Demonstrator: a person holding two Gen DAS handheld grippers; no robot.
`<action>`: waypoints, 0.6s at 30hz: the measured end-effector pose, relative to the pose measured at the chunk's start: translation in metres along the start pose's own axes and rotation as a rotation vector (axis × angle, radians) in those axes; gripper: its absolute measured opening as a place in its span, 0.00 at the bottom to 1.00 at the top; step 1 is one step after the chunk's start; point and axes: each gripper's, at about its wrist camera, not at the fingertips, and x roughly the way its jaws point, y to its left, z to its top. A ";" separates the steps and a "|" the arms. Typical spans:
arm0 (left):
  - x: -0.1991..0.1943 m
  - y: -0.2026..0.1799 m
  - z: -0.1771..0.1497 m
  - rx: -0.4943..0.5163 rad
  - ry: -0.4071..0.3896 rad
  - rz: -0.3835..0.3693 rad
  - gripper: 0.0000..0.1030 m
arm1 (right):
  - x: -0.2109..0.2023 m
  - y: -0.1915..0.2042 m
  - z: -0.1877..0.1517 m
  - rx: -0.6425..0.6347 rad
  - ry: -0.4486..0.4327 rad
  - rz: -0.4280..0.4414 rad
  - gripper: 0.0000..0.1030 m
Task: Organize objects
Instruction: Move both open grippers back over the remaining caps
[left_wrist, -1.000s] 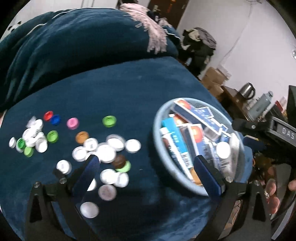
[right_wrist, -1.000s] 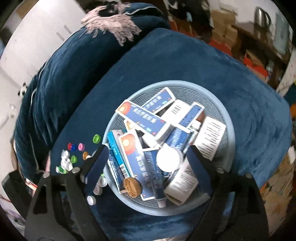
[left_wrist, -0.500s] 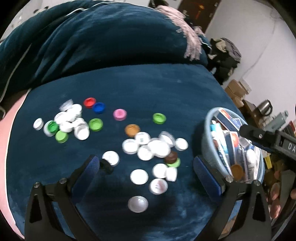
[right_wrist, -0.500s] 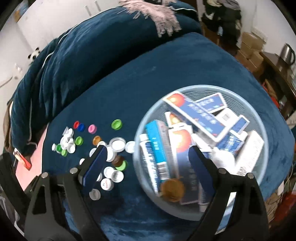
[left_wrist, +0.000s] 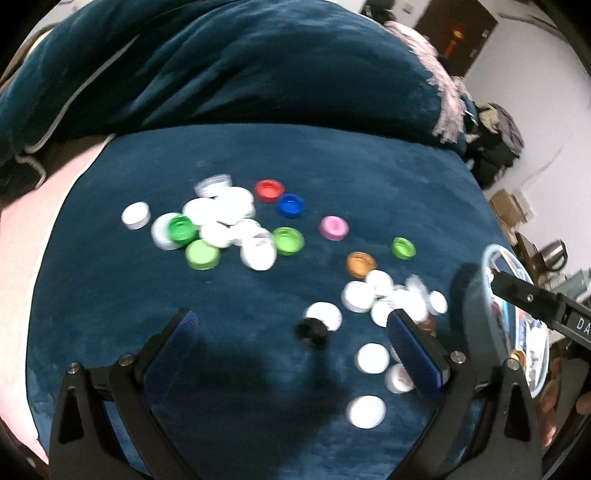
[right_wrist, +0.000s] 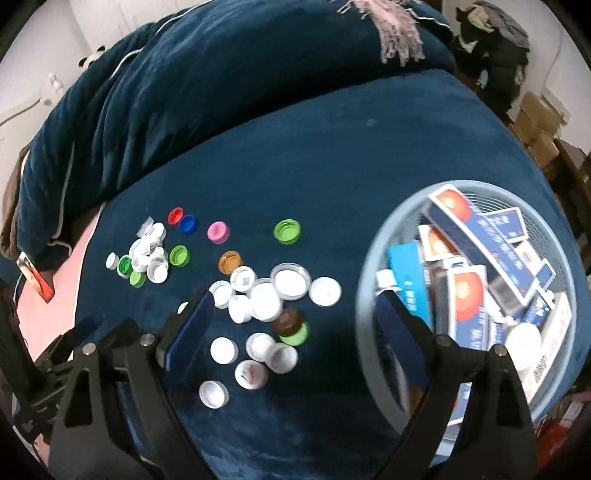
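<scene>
Several loose bottle caps lie on the dark blue cushion (left_wrist: 332, 155): a white and green cluster (left_wrist: 221, 218), and red (left_wrist: 269, 190), blue (left_wrist: 291, 205), pink (left_wrist: 333, 227) and orange (left_wrist: 361, 264) ones. My left gripper (left_wrist: 291, 334) hangs open above them, and a black cap (left_wrist: 312, 332) shows between its fingers without touching them. My right gripper (right_wrist: 299, 317) is open too, over a white cap group (right_wrist: 266, 295) and a brown cap (right_wrist: 288, 319). To its right, a light blue mesh basket (right_wrist: 369, 280) holds medicine boxes (right_wrist: 476, 236) and a white jar (right_wrist: 524, 341).
A rumpled dark blue blanket (right_wrist: 184, 92) with a pink fringe (right_wrist: 399, 33) rises behind the cushion. Pink bedding (right_wrist: 55, 295) shows at the left edge. Cardboard boxes (right_wrist: 535, 125), a kettle (left_wrist: 554, 253) and dark furniture stand at the right. The right gripper's body (left_wrist: 535, 302) crosses the basket rim (left_wrist: 487, 266).
Both grippers have swung left, off the basket and over the scattered caps. The basket has slid to the right side of both views. Both stayed open.
</scene>
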 end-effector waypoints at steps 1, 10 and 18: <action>0.001 0.007 0.001 -0.014 -0.001 0.005 0.99 | 0.003 0.004 0.001 -0.006 0.004 0.002 0.88; 0.011 0.060 0.001 -0.112 0.019 0.058 0.99 | 0.045 0.036 0.010 -0.021 0.101 0.074 0.88; 0.022 0.068 -0.005 -0.074 0.051 0.091 0.99 | 0.096 0.073 0.002 -0.013 0.285 0.213 0.84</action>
